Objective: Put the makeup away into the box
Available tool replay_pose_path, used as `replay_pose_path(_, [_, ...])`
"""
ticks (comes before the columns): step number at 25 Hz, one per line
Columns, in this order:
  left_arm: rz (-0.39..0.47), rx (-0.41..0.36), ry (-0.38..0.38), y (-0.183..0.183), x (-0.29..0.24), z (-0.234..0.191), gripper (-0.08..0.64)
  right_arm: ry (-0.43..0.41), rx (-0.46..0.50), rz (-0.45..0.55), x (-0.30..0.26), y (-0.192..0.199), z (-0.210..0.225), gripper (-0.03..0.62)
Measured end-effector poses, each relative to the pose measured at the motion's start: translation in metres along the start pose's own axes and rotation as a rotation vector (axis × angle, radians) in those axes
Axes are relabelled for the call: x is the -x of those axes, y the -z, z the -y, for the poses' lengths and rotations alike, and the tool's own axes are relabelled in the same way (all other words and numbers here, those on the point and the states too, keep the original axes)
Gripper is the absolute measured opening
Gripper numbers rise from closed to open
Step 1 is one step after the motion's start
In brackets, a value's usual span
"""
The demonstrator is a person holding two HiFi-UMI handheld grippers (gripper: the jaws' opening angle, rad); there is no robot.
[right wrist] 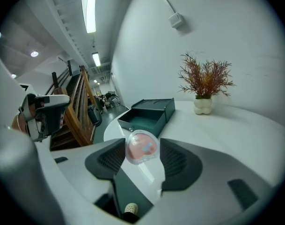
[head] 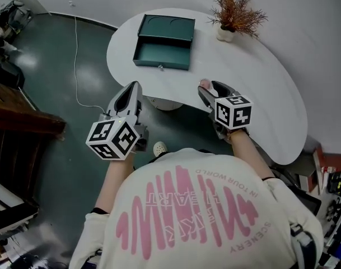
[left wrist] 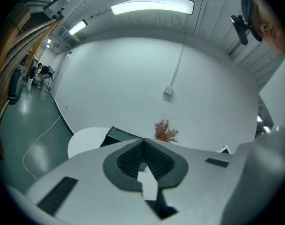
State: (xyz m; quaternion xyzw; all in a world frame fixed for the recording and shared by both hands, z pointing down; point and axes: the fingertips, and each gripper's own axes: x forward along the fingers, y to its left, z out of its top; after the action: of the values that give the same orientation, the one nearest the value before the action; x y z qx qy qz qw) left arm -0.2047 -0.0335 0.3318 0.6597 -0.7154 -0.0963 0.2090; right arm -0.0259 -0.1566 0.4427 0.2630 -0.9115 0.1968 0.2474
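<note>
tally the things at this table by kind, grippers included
green box: 1
potted plant: 1
pink makeup compact: 1, held between the right gripper's jaws
grippers: 2, left gripper and right gripper
total: 5

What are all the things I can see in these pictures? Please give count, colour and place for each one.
table: one, white, curved, in front of the person
box: one, dark green, open and empty, on the table's far left part
plant: one, reddish brown, in a white pot, on the table right of the box
compact: one, pink, round, held over the table's near edge
cable: one, white, on the floor left of the table
left gripper: one, grey, fingers together, empty
right gripper: one, grey, fingers closed on the compact
</note>
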Motion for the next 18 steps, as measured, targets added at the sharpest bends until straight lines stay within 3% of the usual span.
replay_pose_path(8, [0.002, -0.019, 0.021, -0.032, -0.017, -0.056, 0.003, 0.028, -0.024, 0.017, -0.052, -0.027, -0.021, 0.233])
replay_pose_path(18, [-0.011, -0.027, 0.003, -0.046, -0.011, -0.118, 0.002, 0.042, -0.056, 0.033, -0.099, -0.039, -0.045, 0.233])
